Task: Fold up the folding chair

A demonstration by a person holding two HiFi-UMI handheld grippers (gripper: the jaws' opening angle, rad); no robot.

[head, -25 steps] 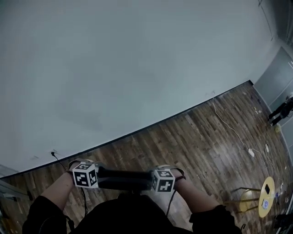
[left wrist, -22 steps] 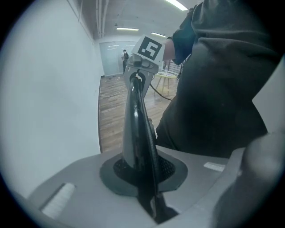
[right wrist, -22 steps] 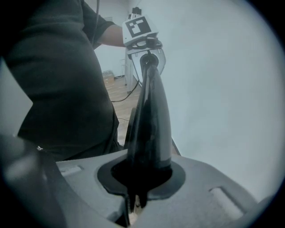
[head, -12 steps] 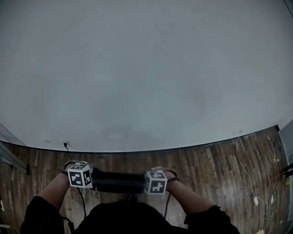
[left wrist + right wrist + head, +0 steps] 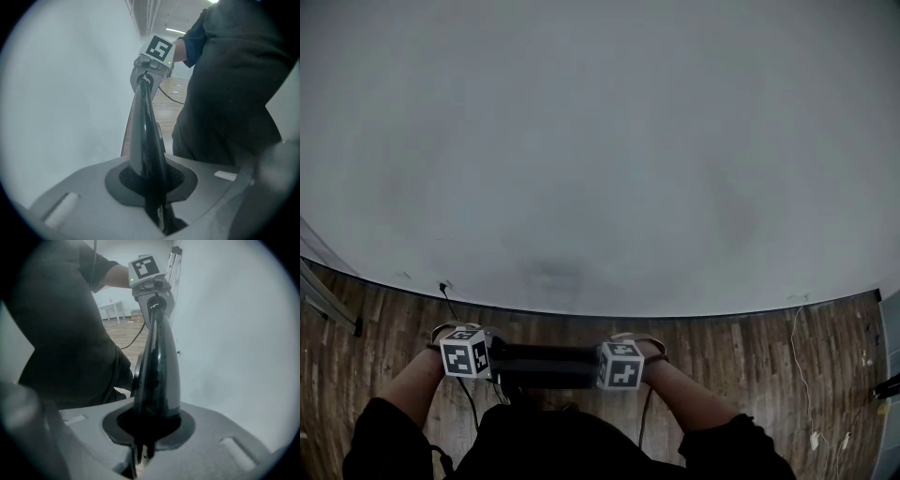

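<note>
Since a second ago my view has swung left along the wall: the yellow stool beyond the chair's right end has gone from sight, and the strip of floor is thinner. Both grippers have stayed on the chair.

Nearest me, only the chair's (image 5: 546, 366) glossy black top rail shows, level just in front of my dark shirt (image 5: 562, 441). The left gripper (image 5: 469, 358) is clenched on the rail's left end and the right gripper (image 5: 619, 366) on its right end. Each gripper view shows the rail pinched tight between that gripper's pads.

Beyond the chair lies a dark wood floor (image 5: 741, 356). A black cord (image 5: 448, 298) runs down from the wall left of the chair. A white cord (image 5: 802, 361) trails well to the chair's right. A metal frame (image 5: 319, 291) leans in at the far left. Behind the chair a plain pale wall (image 5: 600, 141) fills most of the head view.

The right gripper view alone shows a white table (image 5: 112, 310) far past the chair's left end. The left gripper view alone shows ceiling lights past the right end. Whether the chair is folded, I cannot tell.
</note>
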